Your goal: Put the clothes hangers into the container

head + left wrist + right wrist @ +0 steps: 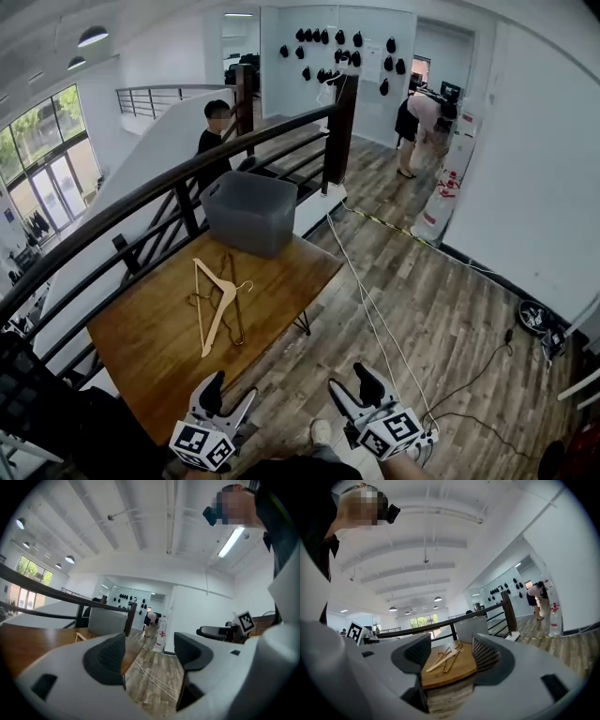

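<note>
A pale wooden hanger (217,306) lies on the wooden table (150,347), with thin dark metal hangers (234,310) beside and partly under it. A grey plastic container (250,212) stands at the table's far end. Both grippers hang off the table's near edge, above the floor. My left gripper (228,394) is open and empty; its view shows the container (107,621) far ahead. My right gripper (354,386) is also open and empty. Its jaws frame the distant wooden hanger (442,658), a metal hanger (453,657) and the container (468,628).
A dark railing (178,178) runs along the table's left and far sides. White cables (370,300) trail over the plank floor to the right of the table. One person (216,136) stands behind the railing, another (422,122) bends over far back by a white wall.
</note>
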The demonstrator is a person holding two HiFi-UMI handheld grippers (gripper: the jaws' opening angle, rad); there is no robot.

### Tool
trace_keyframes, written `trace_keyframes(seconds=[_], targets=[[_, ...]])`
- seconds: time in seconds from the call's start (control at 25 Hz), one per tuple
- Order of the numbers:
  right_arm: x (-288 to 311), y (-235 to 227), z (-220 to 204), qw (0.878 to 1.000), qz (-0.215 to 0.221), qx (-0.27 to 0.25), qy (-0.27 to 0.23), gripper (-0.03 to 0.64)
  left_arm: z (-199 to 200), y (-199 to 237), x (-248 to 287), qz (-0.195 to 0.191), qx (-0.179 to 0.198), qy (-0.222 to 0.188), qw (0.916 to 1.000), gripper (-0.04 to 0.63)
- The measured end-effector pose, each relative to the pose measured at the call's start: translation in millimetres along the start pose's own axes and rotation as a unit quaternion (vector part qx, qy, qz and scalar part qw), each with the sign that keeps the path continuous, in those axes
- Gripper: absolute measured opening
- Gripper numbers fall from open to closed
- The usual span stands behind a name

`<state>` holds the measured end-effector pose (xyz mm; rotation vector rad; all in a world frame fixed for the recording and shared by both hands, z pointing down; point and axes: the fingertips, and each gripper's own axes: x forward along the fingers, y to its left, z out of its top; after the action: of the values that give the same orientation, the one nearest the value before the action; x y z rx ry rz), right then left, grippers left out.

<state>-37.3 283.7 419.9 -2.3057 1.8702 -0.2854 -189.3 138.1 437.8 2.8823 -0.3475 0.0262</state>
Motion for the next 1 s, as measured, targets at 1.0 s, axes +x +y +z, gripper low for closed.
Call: trace_keyframes(seconds=[1.0], targets=[[112.1,-128.4,6.5,0.991,0.127,0.019,0.044,0.213,-31.2,56.1,128.4,0.168,0.052,0.073,0.9817,0.318]])
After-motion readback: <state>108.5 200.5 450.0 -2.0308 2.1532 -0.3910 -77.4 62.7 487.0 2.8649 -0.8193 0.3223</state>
